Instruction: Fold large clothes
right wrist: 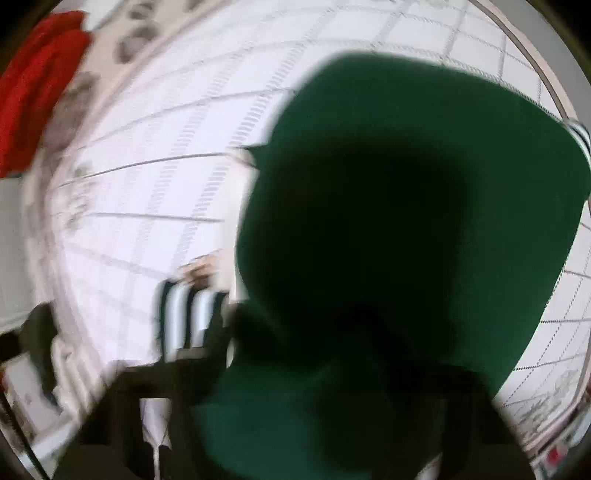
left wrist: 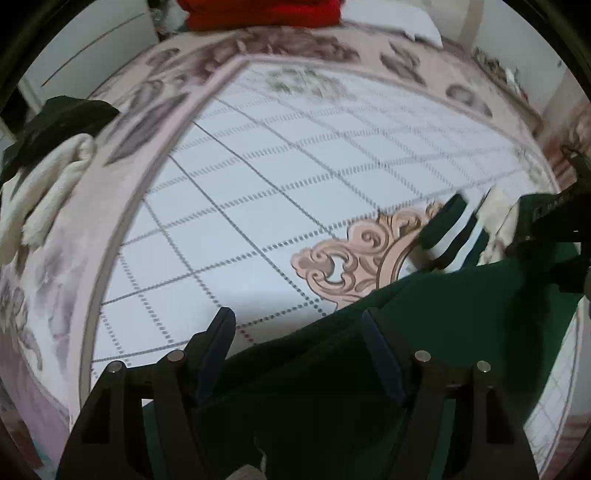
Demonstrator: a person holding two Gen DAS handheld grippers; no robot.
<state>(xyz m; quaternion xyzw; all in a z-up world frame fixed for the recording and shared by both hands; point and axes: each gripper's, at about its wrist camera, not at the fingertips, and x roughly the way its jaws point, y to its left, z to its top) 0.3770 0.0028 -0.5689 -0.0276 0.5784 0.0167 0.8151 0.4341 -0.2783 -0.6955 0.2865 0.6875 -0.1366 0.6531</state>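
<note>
A: One garment, the dark green sweater (left wrist: 461,314), lies on the patterned carpet (left wrist: 277,192) at your lower right, its striped cuff (left wrist: 448,230) toward the pink ornament.

B: And your left hand-held gripper (left wrist: 297,325)?

A: Its fingers stand wide apart; green cloth runs between them, but nothing is pinched.

B: Your right hand-held gripper (left wrist: 546,229)?

A: Its own view is blurred, the sweater (right wrist: 424,206) covering most of it; you cannot tell how its fingers stand.

B: Around it?

A: A cream-and-black clothes heap (left wrist: 51,162) lies far left, red fabric (left wrist: 262,13) beyond the carpet's floral border, a white pillow (left wrist: 395,18) beside it.
</note>
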